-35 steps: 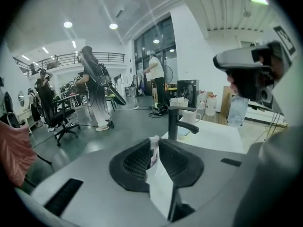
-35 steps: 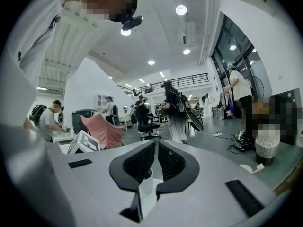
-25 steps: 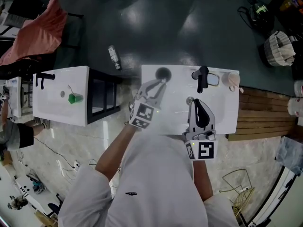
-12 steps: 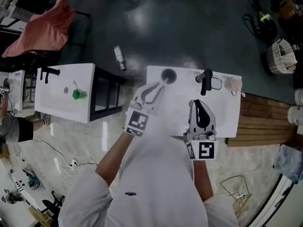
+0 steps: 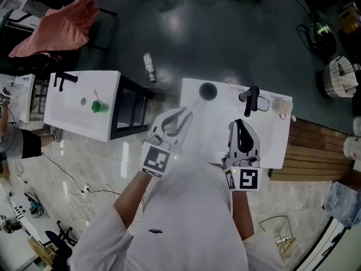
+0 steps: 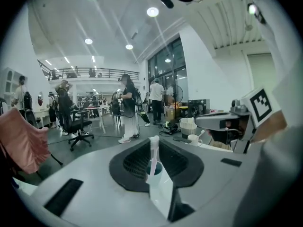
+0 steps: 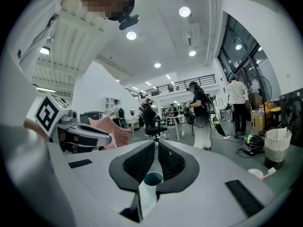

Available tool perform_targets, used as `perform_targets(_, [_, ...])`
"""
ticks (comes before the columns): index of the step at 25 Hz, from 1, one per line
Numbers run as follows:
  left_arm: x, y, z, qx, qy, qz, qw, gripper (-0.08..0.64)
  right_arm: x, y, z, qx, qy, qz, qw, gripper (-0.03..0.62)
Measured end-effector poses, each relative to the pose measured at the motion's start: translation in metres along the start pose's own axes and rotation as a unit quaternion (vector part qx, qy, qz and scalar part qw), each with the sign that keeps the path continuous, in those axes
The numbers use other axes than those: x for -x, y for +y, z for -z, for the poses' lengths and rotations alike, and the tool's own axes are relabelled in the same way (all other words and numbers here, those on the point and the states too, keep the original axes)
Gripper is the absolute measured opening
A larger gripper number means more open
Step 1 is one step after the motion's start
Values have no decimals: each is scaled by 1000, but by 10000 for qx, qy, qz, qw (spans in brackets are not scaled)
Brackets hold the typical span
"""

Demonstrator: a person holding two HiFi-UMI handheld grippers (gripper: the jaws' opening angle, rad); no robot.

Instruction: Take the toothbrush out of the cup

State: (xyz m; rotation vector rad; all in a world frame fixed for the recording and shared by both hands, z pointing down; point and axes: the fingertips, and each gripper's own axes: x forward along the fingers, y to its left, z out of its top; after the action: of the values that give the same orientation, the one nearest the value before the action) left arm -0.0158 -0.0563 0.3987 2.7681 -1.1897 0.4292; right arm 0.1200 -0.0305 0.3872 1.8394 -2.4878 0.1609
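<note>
My left gripper (image 5: 185, 113) (image 6: 154, 139) is shut on a pale pink toothbrush (image 6: 153, 156), which stands upright between its jaws with the white head on top. It hangs above the white sink counter (image 5: 225, 145), in front of the dark drain (image 5: 208, 91). The white cup (image 5: 278, 103) (image 6: 193, 139) (image 7: 258, 173) stands at the counter's far right corner, well away from both grippers, and a light stick-shaped thing leans out of it. My right gripper (image 5: 240, 121) (image 7: 156, 144) is shut with nothing in it, above the counter's front right.
A black faucet (image 5: 252, 99) stands between drain and cup. A second white counter (image 5: 79, 117) at the left carries a green cup (image 5: 100, 106). Wooden decking (image 5: 316, 145) lies right of the sink, and a bottle (image 5: 149, 66) lies on the dark floor. People stand far off.
My left gripper has come up and back from the drain toward the person, still holding the toothbrush. The right gripper has stayed in place.
</note>
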Motion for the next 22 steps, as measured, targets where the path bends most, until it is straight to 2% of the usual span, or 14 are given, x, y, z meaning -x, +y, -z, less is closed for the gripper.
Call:
perform_targets(10, [0,0,59,-133,334,-245,9991,55,2,4,6,8,108,-68,9999,2])
perform_targets(18, [-32,-2,118,5,540,-189,9984,55,5,-2,14,20,268,32,9996,2])
perform_targets(22, [-42,-3,136,87,659,-218,9976,55,6,-6,16,-4,299,101,9995,2])
